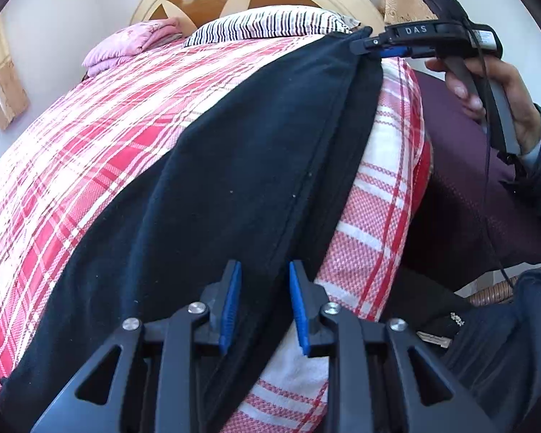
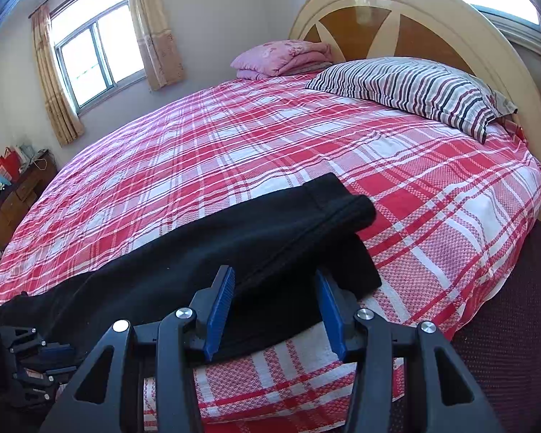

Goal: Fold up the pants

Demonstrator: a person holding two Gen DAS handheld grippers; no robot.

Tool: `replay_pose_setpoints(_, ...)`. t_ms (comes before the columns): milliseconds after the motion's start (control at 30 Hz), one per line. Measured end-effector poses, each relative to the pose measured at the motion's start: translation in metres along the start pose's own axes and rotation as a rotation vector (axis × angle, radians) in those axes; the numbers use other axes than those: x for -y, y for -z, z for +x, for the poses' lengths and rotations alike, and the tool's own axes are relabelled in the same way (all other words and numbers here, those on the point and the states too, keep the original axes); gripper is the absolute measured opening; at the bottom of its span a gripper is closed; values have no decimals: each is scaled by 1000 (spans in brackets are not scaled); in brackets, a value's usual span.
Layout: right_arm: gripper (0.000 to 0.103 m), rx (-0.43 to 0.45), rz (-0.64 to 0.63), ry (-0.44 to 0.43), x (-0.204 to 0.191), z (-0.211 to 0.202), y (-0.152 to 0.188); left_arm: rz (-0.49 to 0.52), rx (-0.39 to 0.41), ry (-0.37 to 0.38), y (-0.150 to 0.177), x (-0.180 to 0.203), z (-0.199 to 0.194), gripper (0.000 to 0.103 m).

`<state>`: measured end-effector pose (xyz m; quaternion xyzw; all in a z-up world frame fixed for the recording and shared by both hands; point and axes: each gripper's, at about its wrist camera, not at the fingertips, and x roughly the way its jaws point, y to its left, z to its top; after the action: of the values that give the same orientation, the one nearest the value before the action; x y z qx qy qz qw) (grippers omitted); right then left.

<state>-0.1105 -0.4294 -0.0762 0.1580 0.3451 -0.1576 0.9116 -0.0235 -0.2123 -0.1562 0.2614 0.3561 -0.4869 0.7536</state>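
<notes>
Dark navy pants (image 1: 234, 166) lie stretched along the near edge of the bed, one leg laid over the other; they also show in the right wrist view (image 2: 234, 252). My left gripper (image 1: 265, 306) is open, its blue pads on either side of the near end of the pants. My right gripper (image 2: 276, 310) is open over the cuff end of the pants. In the left wrist view the right gripper (image 1: 364, 41) sits at the far end of the pants. The left gripper (image 2: 36, 368) shows at the lower left of the right wrist view.
The bed has a red and white plaid sheet (image 2: 270, 137). A striped pillow (image 2: 414, 86) and a folded pink blanket (image 2: 281, 57) lie by the headboard (image 2: 396, 11). A wooden desk (image 2: 14, 195) stands at the left wall. The person's hand (image 1: 487, 90) holds the right gripper.
</notes>
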Motion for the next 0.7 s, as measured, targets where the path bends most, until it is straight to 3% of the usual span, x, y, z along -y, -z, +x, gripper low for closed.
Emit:
replay_pose_setpoints(100,48,19,32,-13,8,-3,-2,3,6,-4,0,-2,0,26)
replay_pose_setpoints(133,48,27,48,-17,12,-4,-3,2,8,-13,0,-2,-1,17)
replay_pose_setpoints(233,48,55,96,-37,22,-9,-7,-31,34,0,2,-7,-6,10)
replay_pose_setpoints(467,48,74,234,-131,45,0,-14,-87,75,26,6,-20,-19,6)
replay_pose_setpoints(533,39,63,246,-132,48,6,-13,-88,70,24,8,-19,-16,6)
replay_pose_setpoints(567,24,56,239,-128,48,8,-13,-95,70,24,9,-19,-14,5)
replay_pose_setpoints(700,7,84,211,-158,45,3,-13,-117,97,64,10,-22,-19,3)
